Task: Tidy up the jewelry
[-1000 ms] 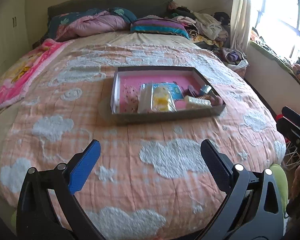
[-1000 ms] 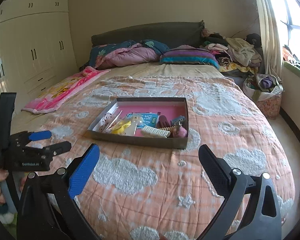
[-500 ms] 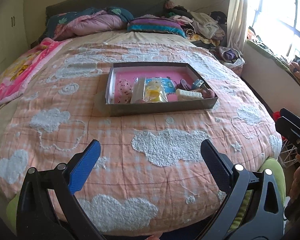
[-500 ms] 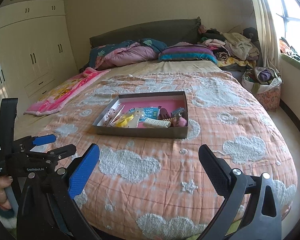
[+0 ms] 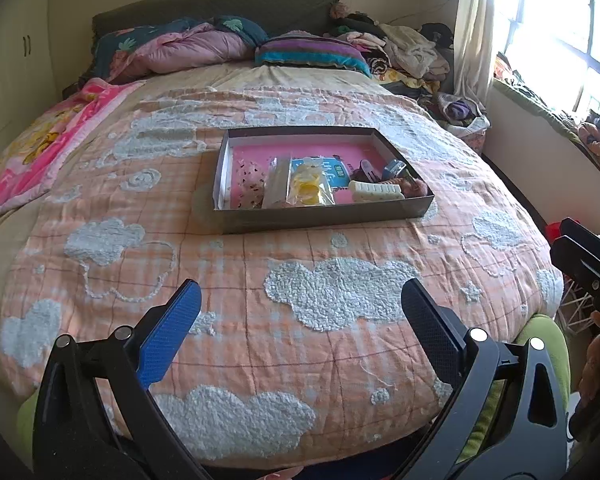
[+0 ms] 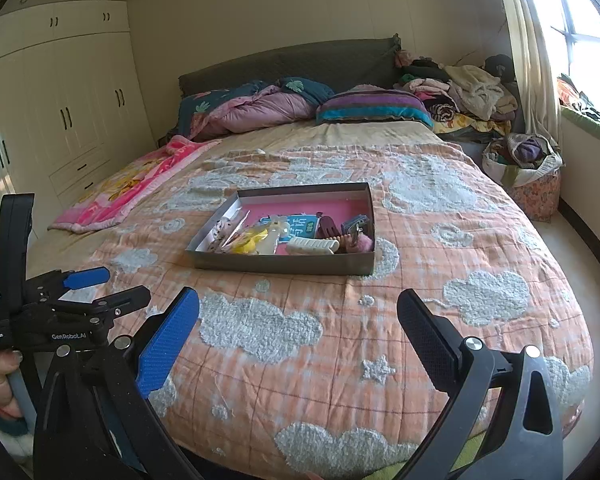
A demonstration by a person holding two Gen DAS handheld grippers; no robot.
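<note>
A grey shallow box with a pink floor (image 5: 240,222) (image 6: 276,266) lies in the middle of the bed. It holds hair accessories: a white comb clip (image 5: 376,191) (image 6: 313,245), a yellow item in a clear bag (image 5: 306,188) (image 6: 252,240), a blue card (image 5: 332,170), a dark clip (image 6: 329,226) and a pink fluffy piece (image 6: 362,242). My left gripper (image 5: 300,312) is open and empty above the bed's near edge, well short of the box. My right gripper (image 6: 298,316) is open and empty, also short of the box.
The bed carries an orange cloud-pattern quilt (image 5: 340,292), a pink blanket (image 5: 40,148) at the left and pillows (image 5: 312,52) at the head. Clothes pile (image 6: 468,92) and a basket (image 6: 528,176) stand at the right. Wardrobes (image 6: 60,120) line the left wall.
Both grippers have drawn back from the box toward the foot of the bed and risen a little; the bed's near edge now shows. Both stay open.
</note>
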